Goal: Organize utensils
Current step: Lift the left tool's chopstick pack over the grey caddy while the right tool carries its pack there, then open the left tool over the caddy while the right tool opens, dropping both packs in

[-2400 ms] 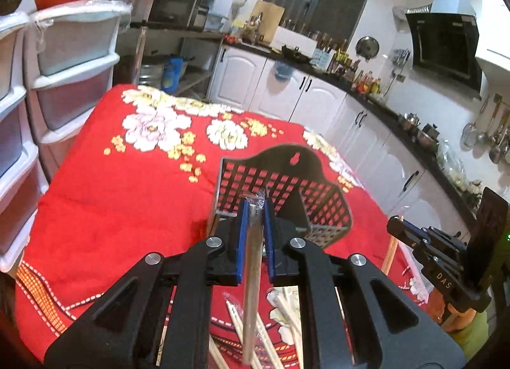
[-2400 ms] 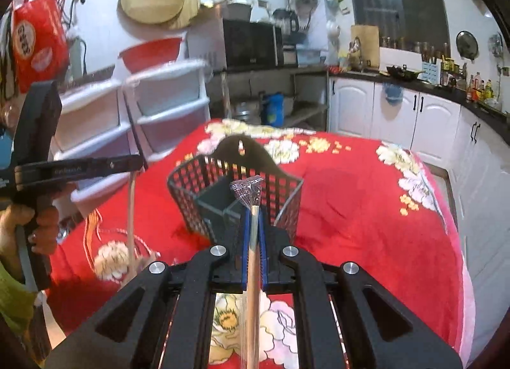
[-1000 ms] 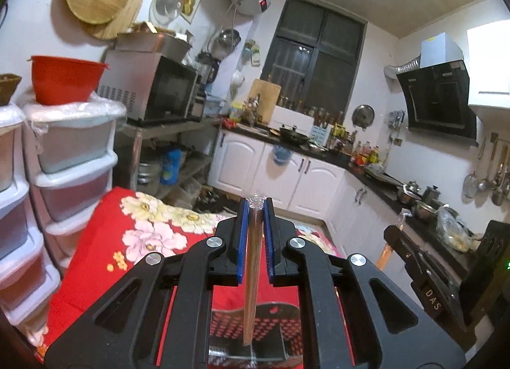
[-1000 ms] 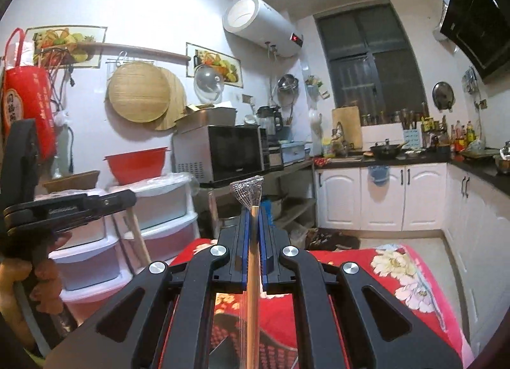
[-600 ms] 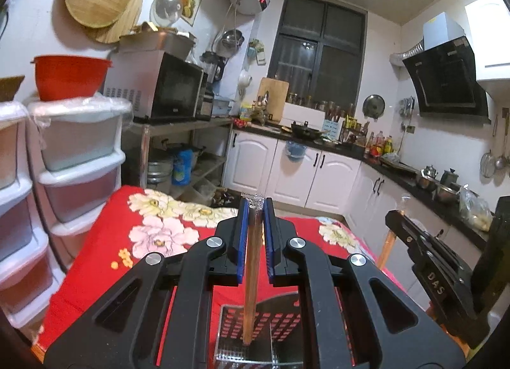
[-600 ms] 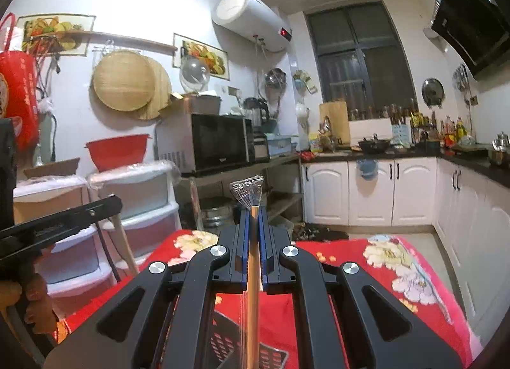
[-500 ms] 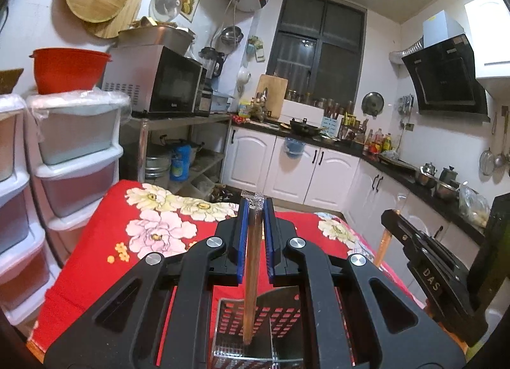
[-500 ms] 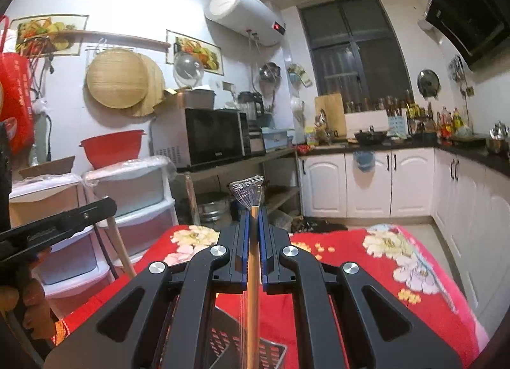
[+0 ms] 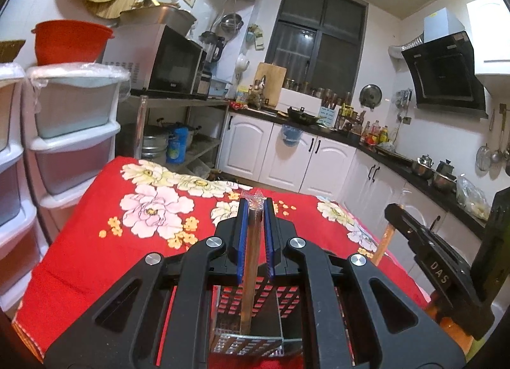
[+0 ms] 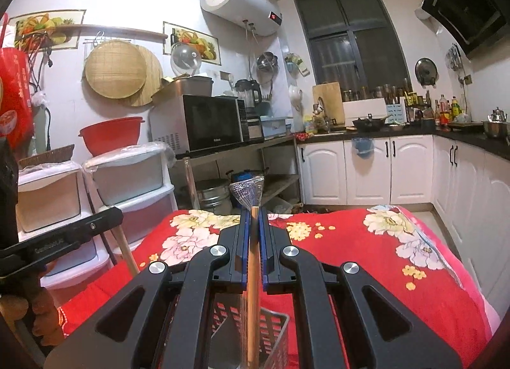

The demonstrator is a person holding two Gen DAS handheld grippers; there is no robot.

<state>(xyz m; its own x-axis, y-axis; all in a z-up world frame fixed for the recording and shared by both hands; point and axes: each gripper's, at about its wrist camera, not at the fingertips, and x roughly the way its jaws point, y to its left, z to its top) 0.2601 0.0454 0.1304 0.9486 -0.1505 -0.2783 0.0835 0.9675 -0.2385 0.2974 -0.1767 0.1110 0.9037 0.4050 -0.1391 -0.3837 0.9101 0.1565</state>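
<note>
Matt wooden chopsticks (image 9: 251, 260) in clear glossy plastic wrap, perforated plastic basket (image 9: 248, 342), soft floral cloth (image 9: 95, 251)

Black hand-held gripper (image 9: 254, 235), blue pads (image 9: 241, 241)

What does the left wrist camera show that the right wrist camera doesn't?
Only the left wrist view shows the range hood and the right tongs from the side, at the right edge.

Only the right wrist view shows the red bag on the wall and the left tongs from the side, at the left edge.

Both show tongs shut on wrapped chopsticks above a perforated basket on the red floral cloth, plus the microwave.
</note>
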